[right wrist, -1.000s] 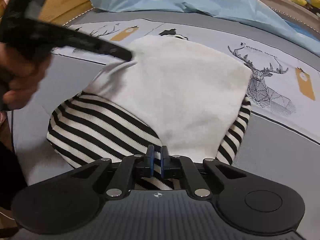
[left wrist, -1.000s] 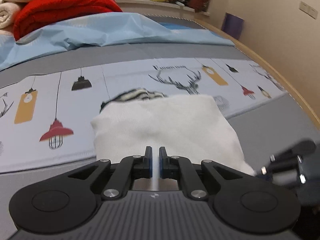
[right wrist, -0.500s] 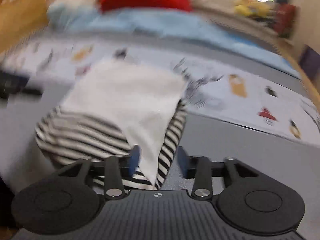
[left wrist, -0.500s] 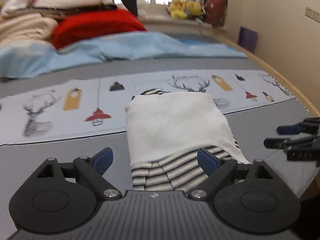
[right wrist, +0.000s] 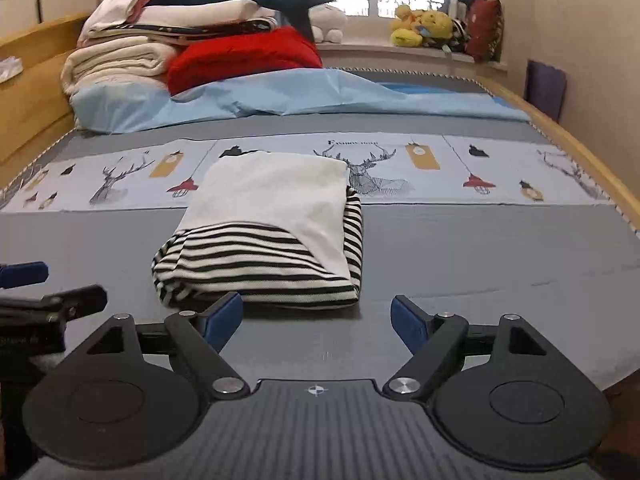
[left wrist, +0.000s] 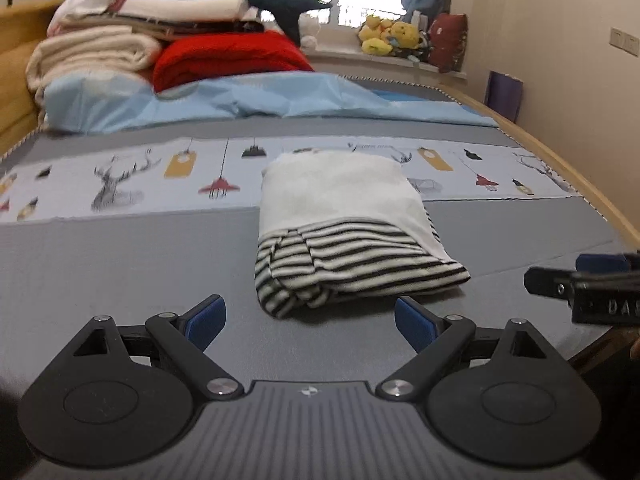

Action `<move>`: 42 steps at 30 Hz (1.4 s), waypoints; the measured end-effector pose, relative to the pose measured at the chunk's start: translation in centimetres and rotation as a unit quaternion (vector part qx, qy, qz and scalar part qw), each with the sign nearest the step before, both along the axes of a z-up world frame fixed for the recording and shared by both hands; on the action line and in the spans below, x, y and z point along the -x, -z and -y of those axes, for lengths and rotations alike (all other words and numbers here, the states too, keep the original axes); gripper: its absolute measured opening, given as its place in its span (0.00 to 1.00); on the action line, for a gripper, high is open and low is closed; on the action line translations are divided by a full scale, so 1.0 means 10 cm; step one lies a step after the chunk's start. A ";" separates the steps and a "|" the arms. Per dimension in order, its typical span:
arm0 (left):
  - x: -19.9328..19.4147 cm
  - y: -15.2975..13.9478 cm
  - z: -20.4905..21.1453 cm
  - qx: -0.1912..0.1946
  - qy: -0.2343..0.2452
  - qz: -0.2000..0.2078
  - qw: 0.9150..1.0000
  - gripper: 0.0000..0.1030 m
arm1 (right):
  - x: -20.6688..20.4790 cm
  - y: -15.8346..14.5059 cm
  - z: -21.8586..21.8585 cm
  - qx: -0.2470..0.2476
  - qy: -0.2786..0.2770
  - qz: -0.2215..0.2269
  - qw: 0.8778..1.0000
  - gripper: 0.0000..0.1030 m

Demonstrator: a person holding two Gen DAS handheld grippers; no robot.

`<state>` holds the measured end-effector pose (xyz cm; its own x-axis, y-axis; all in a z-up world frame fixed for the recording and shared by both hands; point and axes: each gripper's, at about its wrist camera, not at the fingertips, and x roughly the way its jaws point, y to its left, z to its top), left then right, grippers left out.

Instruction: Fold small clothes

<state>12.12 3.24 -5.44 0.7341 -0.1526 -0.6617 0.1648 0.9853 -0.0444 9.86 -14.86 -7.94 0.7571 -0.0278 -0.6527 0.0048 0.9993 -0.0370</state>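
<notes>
**Folded garment on the bed**

The small garment point(left wrist: 344, 228) lies folded in a compact bundle, flat on the grey bedcover. Its white panel point(right wrist: 276, 196) covers the top and far part, toward 12 o'clock; black-and-white striped fabric point(right wrist: 256, 268) shows along the near edge at 6 o'clock and down the 3 o'clock side in the right wrist view.

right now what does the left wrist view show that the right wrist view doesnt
Only the left wrist view shows the right gripper from outside, at its right edge, and the left gripper open with nothing between its fingers.

Only the right wrist view shows the left gripper's fingers at its left edge, the wooden headboard in full, and the right gripper open and holding nothing.

Both show the folded garment, white over black-and-white stripes, lying free on the grey bed cover, with the red blanket and stacked bedding behind.
</notes>
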 end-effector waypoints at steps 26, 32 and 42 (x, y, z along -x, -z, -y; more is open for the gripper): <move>-0.32 0.21 0.20 -0.004 -0.024 -0.043 0.999 0.99 | -0.15 0.22 -0.19 -0.009 -0.002 -0.054 0.999 0.82; -0.36 0.23 0.19 0.003 -0.026 -0.046 0.999 0.99 | -0.19 0.24 -0.18 -0.010 -0.002 -0.056 0.998 0.82; -0.38 0.24 0.18 0.001 -0.023 -0.046 0.999 0.99 | -0.20 0.24 -0.19 -0.010 -0.003 -0.055 0.998 0.82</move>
<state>15.87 1.45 -7.81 0.6763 -0.1217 -0.7265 0.1139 0.9917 -0.0601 11.87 -12.96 -10.33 0.6811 -0.0096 -0.7321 -0.0035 0.9999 -0.0164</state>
